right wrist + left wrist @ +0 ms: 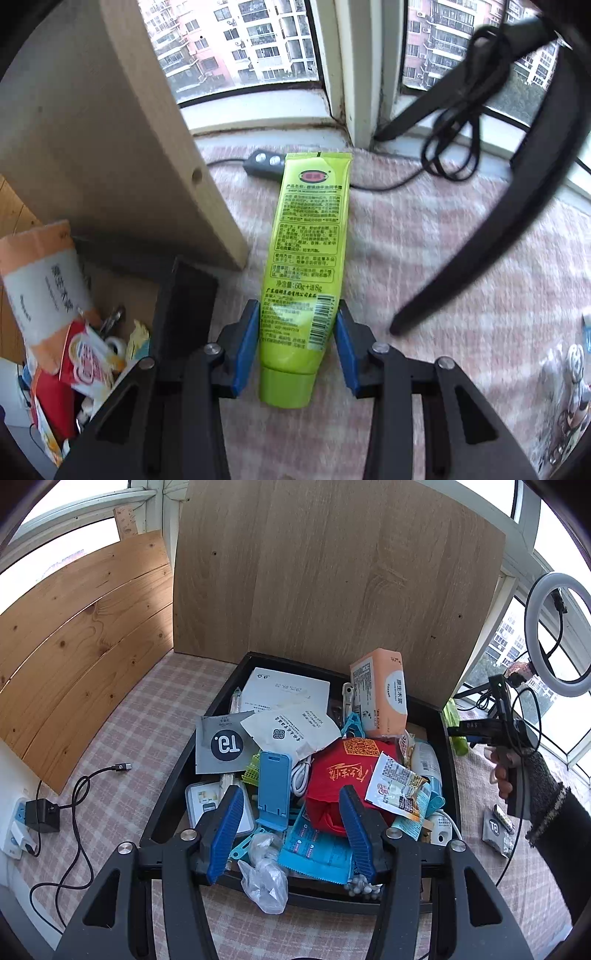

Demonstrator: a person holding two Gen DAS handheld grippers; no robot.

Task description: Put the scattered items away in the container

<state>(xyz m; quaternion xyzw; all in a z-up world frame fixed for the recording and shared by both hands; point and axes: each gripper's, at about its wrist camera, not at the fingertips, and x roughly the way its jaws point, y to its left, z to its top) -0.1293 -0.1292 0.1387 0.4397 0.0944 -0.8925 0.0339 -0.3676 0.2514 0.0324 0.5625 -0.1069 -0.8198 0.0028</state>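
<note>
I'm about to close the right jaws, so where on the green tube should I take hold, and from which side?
Grip the green tube across its lower body, just above the cap, coming down from above. It lies flat on the checked cloth with its length in line with the right gripper, whose jaws already straddle that section. The body there looks fuller than the flat crimped far end.

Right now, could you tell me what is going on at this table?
A person with a gripper in each hand is tidying loose items into a black tray that is already piled high. The right gripper straddles a green tube lying on the checked cloth beside the tray; whether its pads press yet is unclear. The left gripper hovers open over the pile, holding nothing.
</note>
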